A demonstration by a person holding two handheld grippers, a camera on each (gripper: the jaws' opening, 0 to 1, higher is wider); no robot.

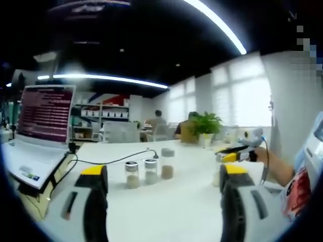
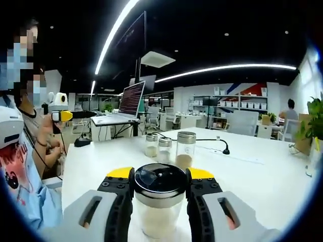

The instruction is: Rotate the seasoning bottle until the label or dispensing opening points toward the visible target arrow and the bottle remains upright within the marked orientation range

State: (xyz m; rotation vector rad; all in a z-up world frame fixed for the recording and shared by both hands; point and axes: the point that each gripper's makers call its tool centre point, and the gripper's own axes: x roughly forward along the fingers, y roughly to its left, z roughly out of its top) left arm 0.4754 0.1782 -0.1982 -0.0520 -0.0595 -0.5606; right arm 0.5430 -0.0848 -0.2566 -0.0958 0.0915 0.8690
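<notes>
Clamped between our right gripper's (image 2: 160, 187) jaws, upright and close to the lens: one seasoning bottle (image 2: 159, 201), dark cap, pale contents, above a white table (image 2: 252, 171). Our left gripper (image 1: 164, 184) is released, jaws wide apart over the same table, nothing between them. Beyond stand three small jars (image 2: 170, 146) in a row, a black cable (image 2: 212, 141), a laptop (image 1: 38, 133), a potted plant (image 1: 206, 126); office shelves and ceiling light strips behind.

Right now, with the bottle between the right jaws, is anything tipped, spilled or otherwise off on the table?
Nothing stands out. The seasoning bottle stands upright, clamped in the right gripper, lid on. The three other jars stand upright in a row on the white table, with no spill visible. The left gripper is open and empty.
</notes>
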